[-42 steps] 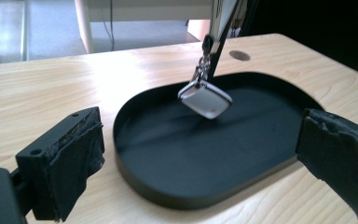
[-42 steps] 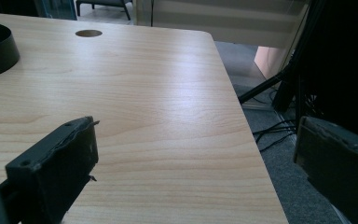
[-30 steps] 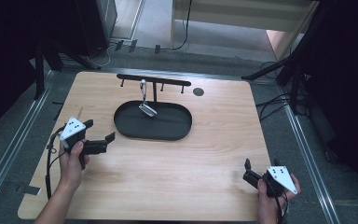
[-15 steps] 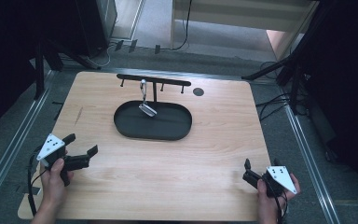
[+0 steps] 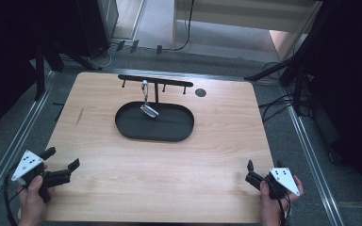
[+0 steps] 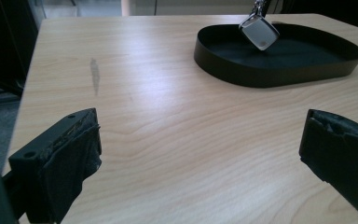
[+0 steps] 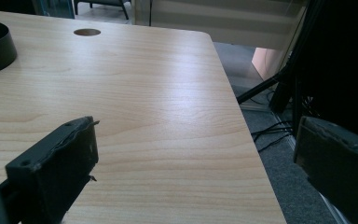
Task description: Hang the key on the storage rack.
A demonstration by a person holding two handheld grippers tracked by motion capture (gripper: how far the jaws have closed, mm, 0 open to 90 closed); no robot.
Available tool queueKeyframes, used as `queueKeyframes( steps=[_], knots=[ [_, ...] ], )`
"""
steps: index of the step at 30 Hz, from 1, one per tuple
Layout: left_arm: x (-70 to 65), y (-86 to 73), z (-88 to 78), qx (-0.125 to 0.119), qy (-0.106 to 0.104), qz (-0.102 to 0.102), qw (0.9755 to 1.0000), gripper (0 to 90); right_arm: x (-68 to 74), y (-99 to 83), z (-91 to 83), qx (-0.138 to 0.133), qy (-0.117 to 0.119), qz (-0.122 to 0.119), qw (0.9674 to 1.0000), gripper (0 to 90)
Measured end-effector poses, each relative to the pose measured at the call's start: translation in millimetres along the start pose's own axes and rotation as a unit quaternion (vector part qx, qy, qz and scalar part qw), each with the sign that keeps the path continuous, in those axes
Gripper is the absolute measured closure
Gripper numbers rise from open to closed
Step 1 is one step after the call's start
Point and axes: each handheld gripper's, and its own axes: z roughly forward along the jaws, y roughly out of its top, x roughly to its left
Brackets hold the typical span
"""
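Note:
A black oval tray [image 5: 169,128] sits mid-table, just in front of a low black rack [image 5: 169,83] with pegs. From the rack a silver clip with a square metal tag [image 5: 147,107] hangs tilted over the tray's left part. My left gripper [image 5: 62,158] is at the near left corner, open and holding nothing. In the left gripper view the left gripper [image 6: 200,154] faces the tray [image 6: 270,74] and the tag [image 6: 259,31] far ahead. My right gripper [image 5: 249,172] rests at the near right corner, open and holding nothing. In the right gripper view the right gripper [image 7: 196,163] spans bare wood.
The wooden table [image 5: 217,155] has a round hole [image 5: 200,92] at the back right and a dark smudge [image 5: 80,115] on the left. Its right edge [image 7: 242,121] drops to a floor with cables and stand legs. A metal rail runs along each side.
My left gripper has drawn back from beside the tray's left end to the near left corner. The right gripper, tray and hanging tag have stayed put.

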Motion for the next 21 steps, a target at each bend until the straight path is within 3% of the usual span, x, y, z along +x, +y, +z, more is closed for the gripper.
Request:
queueKeyframes(
  steps=[6,9,14,21],
  knots=[
    [13.2,-7.9,-9.2,0.003,0.031,0.0,0.9995,0.0,-0.3,0.0,0.1,0.0,0.001,0.001,1.0,0.0],
    [15.2,-11.2,-8.4,-0.005,0.031,-0.011,0.9995,0.0,-0.1,0.1,0.4,0.002,0.001,0.0,1.0,0.0],
    [11.6,-12.6,-4.5,-0.003,0.037,-0.003,0.9993,0.0,0.1,0.3,0.6,0.003,0.002,-0.001,1.0,0.0],
    [17.1,-14.7,-9.2,-0.023,0.041,-0.04,0.9981,0.0,-0.1,0.1,0.4,0.001,0.002,-0.002,1.0,0.0]
  ],
)
